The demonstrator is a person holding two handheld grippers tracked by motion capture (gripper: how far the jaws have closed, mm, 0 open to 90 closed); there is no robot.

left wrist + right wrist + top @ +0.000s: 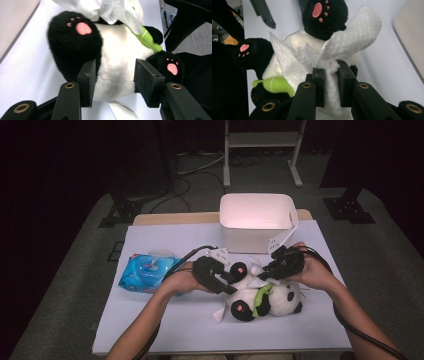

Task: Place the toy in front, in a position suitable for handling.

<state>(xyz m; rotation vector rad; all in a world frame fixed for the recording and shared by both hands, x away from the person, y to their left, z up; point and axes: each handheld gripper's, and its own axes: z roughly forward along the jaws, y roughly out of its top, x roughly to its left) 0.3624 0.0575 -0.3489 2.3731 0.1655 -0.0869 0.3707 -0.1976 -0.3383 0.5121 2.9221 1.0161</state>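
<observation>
Wiping is underway: our right gripper (331, 75) pinches a wipe (354, 35) over the panda (117, 65), our left gripper (113, 77) clamps its belly; more fur remains.

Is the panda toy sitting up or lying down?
Lying down. The panda toy rests on its back on the table, its pink-padded paws pointing up.

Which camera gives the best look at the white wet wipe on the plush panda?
The right gripper view: the crinkled white wet wipe fans out close up, bunched between that gripper's jaws. The left gripper view catches its lower folds above the black-and-white plush panda. The high view shows small white scraps.
</observation>
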